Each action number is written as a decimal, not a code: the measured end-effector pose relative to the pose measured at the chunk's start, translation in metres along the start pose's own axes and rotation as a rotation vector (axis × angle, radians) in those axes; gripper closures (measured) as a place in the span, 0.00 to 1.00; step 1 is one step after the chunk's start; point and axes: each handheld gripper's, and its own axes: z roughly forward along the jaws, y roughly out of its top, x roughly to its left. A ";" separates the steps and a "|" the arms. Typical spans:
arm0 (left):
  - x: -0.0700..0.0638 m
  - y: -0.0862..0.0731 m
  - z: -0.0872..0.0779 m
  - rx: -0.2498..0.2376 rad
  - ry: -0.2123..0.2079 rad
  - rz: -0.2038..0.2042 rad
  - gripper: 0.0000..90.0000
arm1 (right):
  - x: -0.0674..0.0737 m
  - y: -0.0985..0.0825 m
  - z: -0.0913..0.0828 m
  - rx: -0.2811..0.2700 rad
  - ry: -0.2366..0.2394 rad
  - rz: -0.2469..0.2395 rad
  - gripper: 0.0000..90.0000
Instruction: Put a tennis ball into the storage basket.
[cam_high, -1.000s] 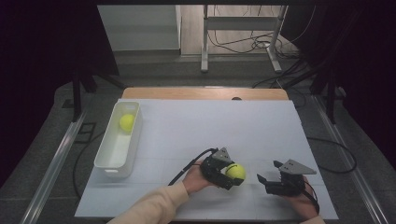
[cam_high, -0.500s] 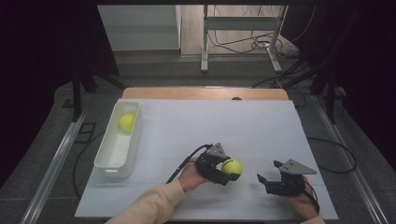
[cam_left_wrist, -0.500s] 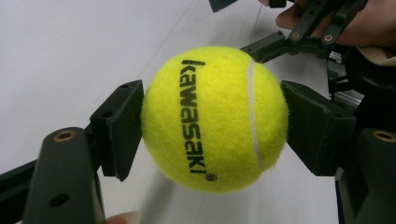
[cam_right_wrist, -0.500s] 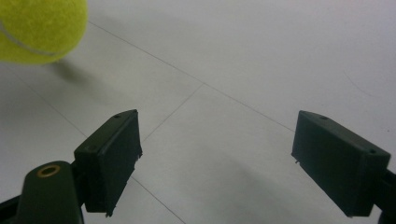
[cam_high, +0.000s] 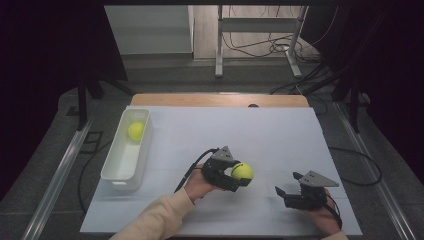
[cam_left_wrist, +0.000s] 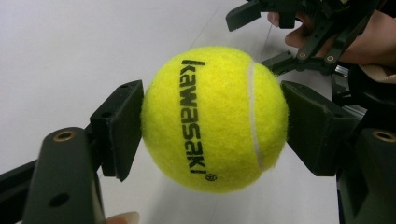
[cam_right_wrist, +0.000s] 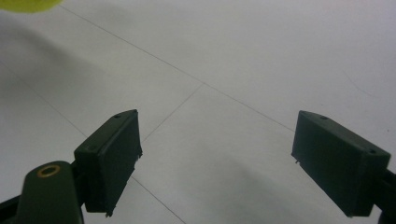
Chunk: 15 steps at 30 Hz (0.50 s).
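Yellow felt-covered tennis ball, judged light, springy and grippy, sits clamped across its widest part in left gripper; right gripper gapes wide, empty.

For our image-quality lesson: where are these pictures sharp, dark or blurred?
High view: table lit, surroundings dark. Left gripper view: tennis ball sharp, its print readable; the hand behind is soft. Right gripper view: a blurred yellow edge at the top corner; soft shadows on the table.
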 end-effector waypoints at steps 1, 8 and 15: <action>0.000 0.000 -0.001 -0.002 0.002 -0.001 0.29 | 0.000 0.000 0.000 0.000 0.000 0.000 0.18; 0.005 0.003 -0.012 -0.020 0.016 -0.007 0.29 | 0.000 0.000 0.000 0.000 -0.001 0.000 0.18; 0.011 0.007 -0.026 -0.048 0.029 -0.025 0.29 | 0.000 0.000 0.000 0.000 -0.002 0.000 0.18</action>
